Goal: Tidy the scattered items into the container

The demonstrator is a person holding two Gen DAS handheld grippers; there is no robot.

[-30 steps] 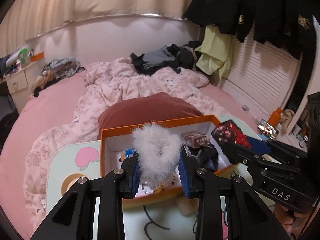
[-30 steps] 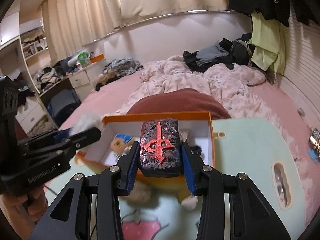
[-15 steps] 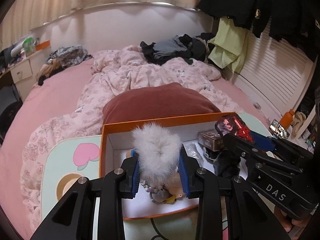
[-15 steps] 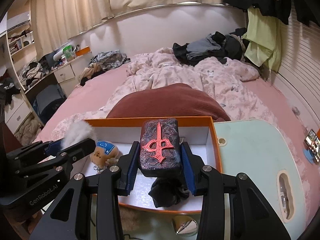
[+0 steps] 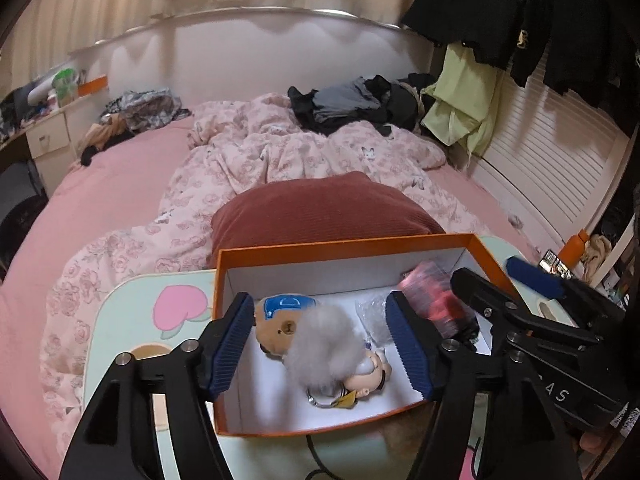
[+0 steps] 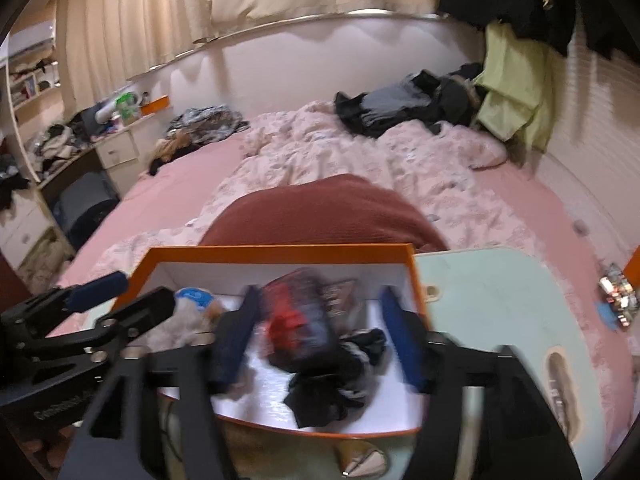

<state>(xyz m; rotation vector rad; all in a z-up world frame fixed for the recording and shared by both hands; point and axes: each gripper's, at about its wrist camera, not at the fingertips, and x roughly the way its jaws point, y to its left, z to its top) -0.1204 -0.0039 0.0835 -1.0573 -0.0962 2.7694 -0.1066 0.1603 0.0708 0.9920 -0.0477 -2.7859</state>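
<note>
In the left wrist view, the left gripper (image 5: 326, 350) stands over the orange box (image 5: 344, 246), and its jaws have just been opening. They are wide now, and the grey fur ball (image 5: 324, 350) lies between them without touching either pad. The fur ball rests inside the box on a small bear toy (image 5: 280, 320) and a little doll (image 5: 370, 372), near the front wall. The right gripper (image 5: 496, 276) is over the right end of the box, with the dark case with red mark (image 5: 434, 298) blurred just beside it.

In the right wrist view, the right gripper (image 6: 320, 336) also has jaws that have just been opening, and they stand wide. The dark case with red mark (image 6: 298, 326) is between them, tilted and blurred, inside the box (image 6: 280, 250) above a black cloth (image 6: 340, 384). Whether it touches the left pad I cannot tell. The box sits at the far edge of a pale green table (image 6: 500, 292).
</note>
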